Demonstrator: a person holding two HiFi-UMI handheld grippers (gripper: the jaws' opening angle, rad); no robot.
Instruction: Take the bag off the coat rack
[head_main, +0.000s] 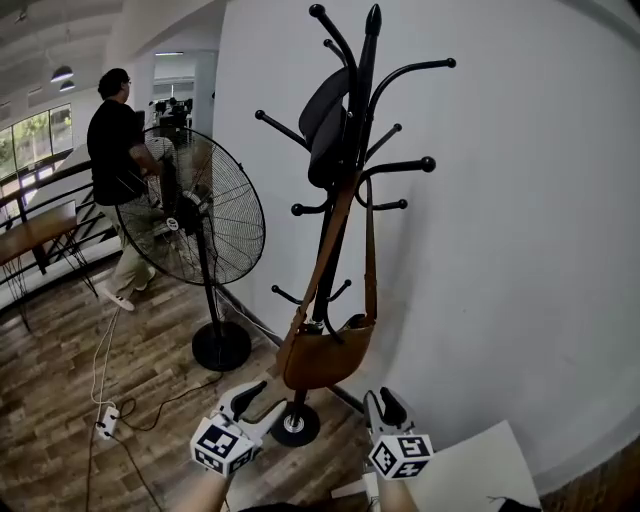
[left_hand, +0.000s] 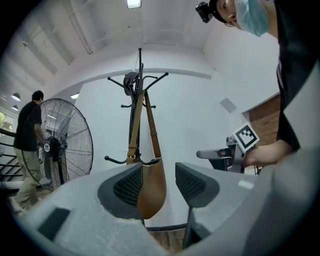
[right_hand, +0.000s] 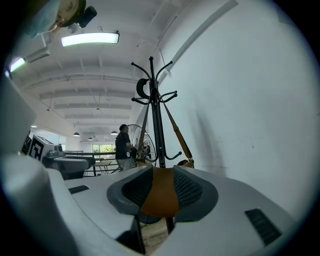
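A brown leather bag (head_main: 322, 355) hangs by its long strap (head_main: 335, 230) from the black coat rack (head_main: 355, 120) next to the white wall. My left gripper (head_main: 248, 400) sits low, just left of the bag's bottom, with its jaws open and nothing between them. In the left gripper view the bag (left_hand: 152, 192) shows beyond the gap of my left gripper (left_hand: 159, 182). My right gripper (head_main: 385, 405) is below and right of the bag, apart from it. The right gripper (right_hand: 159, 187) stands open, and the bag (right_hand: 160, 195) fills the gap behind it.
A dark cap (head_main: 325, 125) hangs high on the rack. A large pedestal fan (head_main: 200, 205) stands left of the rack, with a person (head_main: 115, 160) behind it. A power strip (head_main: 107, 420) and cable lie on the wood floor. A white sheet (head_main: 480, 470) lies at lower right.
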